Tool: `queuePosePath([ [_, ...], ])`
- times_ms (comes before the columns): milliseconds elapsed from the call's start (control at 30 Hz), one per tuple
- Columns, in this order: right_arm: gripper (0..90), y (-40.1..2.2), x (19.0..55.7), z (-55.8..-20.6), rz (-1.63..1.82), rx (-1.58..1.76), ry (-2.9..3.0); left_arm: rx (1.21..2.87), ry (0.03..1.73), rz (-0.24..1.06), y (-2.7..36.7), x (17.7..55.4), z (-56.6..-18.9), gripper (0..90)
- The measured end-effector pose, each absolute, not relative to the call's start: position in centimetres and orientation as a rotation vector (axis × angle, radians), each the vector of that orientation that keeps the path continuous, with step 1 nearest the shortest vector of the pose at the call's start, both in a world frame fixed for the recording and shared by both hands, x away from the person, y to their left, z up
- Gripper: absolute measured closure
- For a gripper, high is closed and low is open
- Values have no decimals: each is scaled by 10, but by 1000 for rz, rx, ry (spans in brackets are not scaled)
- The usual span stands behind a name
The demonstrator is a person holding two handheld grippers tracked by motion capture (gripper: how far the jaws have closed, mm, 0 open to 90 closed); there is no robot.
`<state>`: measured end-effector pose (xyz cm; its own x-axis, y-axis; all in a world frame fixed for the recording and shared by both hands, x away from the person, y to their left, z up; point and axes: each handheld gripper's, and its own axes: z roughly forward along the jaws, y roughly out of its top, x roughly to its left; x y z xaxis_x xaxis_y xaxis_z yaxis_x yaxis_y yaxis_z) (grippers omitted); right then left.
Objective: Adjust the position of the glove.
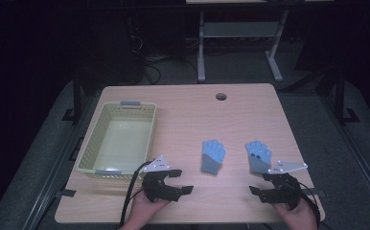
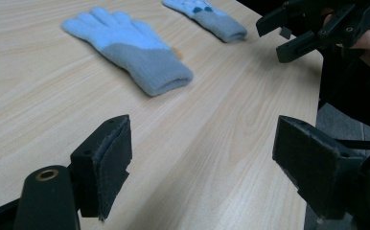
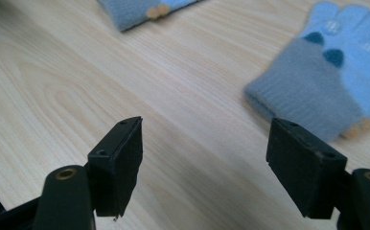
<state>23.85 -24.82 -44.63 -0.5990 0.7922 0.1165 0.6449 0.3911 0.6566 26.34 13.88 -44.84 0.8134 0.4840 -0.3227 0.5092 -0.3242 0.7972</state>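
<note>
A pale yellow basket (image 1: 88, 143) is sitting at the table's (image 1: 183, 110) left. My left gripper (image 1: 179, 181) is hovering just beside it, jaws spread wide and gripping nothing, the first blue glove (image 1: 213, 156) lying ahead to its right. The second blue glove (image 1: 258, 156) is lying just ahead of my right gripper (image 1: 260, 188), equally wide and empty. Count: two gloves, one basket.

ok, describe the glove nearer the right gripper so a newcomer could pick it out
Start at the wooden table, with the yellow basket on its left side. Two blue gloves with grey cuffs lie right of the basket; take the right-hand glove, just ahead of the right gripper. Unlike the plain left-hand glove, it has dark blue spots.
</note>
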Motion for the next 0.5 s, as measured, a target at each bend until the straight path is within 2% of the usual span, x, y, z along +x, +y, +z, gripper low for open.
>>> queuePosePath([
  [167, 316, -252, 242, -447, 1017, 1302, 2454, 1971, 740, -42, 138, 264, -450, 209],
  [500, 278, -244, 248, -436, 980, 1290, 2487, 1971, 729, -20, 140, 259, -447, 209],
])
